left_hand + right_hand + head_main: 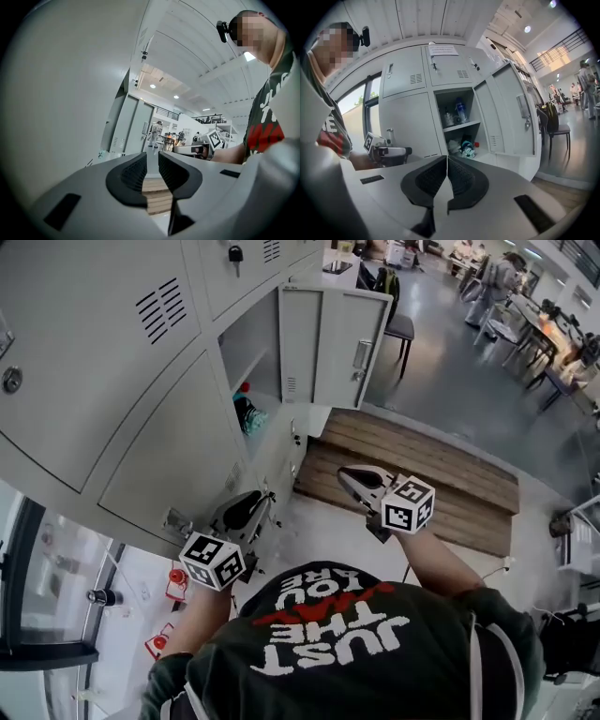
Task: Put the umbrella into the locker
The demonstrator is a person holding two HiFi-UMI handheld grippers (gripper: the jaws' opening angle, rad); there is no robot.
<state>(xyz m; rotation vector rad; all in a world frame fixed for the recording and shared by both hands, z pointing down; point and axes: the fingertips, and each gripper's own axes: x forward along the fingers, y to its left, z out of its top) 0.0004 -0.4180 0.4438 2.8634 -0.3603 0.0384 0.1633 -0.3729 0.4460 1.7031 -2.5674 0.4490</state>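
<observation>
Grey lockers (112, 381) are lining the wall. One locker (246, 343) is standing with its door (333, 343) open, and the umbrella (466, 149) is lying inside under the shelf (461, 125). The left claw (152, 161) is gaping slightly, holding nothing. The right claw (447, 161) is pressing shut, also holding nothing.

Grey locker (506, 117) stands open; teal umbrella (466, 150) lies in btm compartment.

Two tongs (left tongs (261, 498), right tongs (347, 472)); one open locker (246, 348); one chair (401, 329).
</observation>
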